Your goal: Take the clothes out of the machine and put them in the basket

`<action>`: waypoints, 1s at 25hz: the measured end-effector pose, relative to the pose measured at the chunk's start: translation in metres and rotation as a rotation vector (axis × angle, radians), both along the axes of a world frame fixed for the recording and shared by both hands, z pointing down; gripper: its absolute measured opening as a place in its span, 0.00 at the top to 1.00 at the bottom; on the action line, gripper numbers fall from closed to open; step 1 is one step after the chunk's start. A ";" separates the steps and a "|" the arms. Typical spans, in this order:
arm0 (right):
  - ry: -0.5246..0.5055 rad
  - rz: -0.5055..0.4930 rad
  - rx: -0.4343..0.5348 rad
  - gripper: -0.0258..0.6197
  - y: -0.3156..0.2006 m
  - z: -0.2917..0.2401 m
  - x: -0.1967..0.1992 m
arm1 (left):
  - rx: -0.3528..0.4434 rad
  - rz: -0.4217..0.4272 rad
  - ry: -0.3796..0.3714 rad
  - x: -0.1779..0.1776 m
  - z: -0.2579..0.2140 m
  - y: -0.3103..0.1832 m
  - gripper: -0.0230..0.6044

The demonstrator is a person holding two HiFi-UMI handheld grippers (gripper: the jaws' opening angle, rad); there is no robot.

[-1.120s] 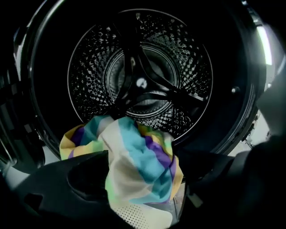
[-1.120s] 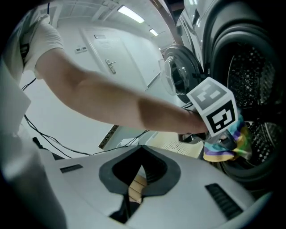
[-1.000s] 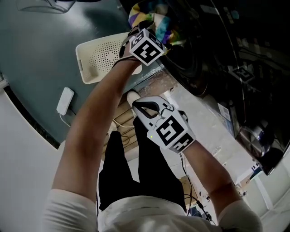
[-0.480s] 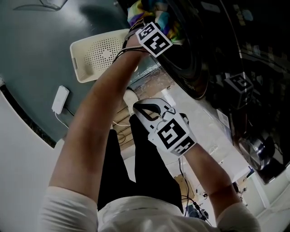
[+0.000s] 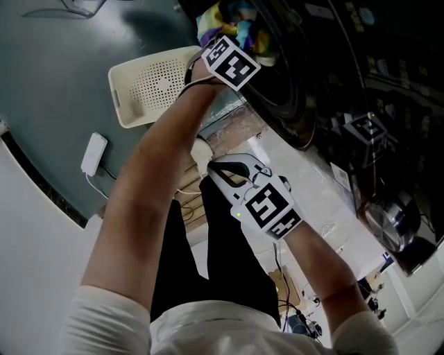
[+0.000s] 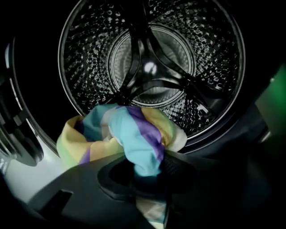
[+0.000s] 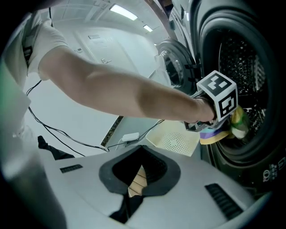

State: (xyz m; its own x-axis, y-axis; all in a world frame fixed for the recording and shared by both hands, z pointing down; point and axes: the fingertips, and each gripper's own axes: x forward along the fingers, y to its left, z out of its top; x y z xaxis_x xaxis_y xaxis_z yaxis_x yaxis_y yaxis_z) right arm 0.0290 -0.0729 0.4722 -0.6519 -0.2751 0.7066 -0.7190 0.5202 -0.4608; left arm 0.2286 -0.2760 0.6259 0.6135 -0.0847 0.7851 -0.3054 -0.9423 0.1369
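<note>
A bunched cloth [image 6: 134,138] striped in turquoise, yellow and purple lies at the lip of the steel drum [image 6: 152,67]. My left gripper [image 6: 149,172] reaches into the machine's mouth, its jaws closing with a fold of this cloth pinched between them. From the head view the left gripper [image 5: 232,35] sits at the top against the cloth [image 5: 239,17]. The cream perforated basket [image 5: 149,87] stands on the floor left of the machine. My right gripper [image 5: 214,165] hangs lower, in front of the machine, shut and holding nothing. The right gripper view shows the basket [image 7: 174,138] below the left arm.
The dark round machine opening [image 5: 291,90] fills the upper right. A white adapter [image 5: 94,154] with cables lies on the grey floor left of the basket. The person's legs in black trousers [image 5: 187,263] stand just below the grippers.
The left hand has shifted up and right, closer into the machine's mouth against the cloth. The right gripper has stayed almost in place.
</note>
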 end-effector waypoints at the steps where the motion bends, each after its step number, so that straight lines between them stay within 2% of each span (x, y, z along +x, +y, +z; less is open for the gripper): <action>1: -0.005 -0.002 0.005 0.96 0.001 0.002 -0.001 | 0.008 0.001 0.007 -0.001 -0.003 0.000 0.75; 7: -0.026 0.001 0.009 0.96 0.012 0.007 -0.008 | 0.034 -0.005 0.075 -0.019 -0.033 0.001 0.77; 17: -0.022 0.026 0.030 0.96 0.016 0.010 -0.038 | 0.029 -0.079 0.232 -0.066 -0.097 -0.005 0.77; 25: -0.025 0.031 0.054 0.96 0.021 0.005 -0.057 | 0.035 -0.036 0.302 -0.103 -0.143 0.012 0.77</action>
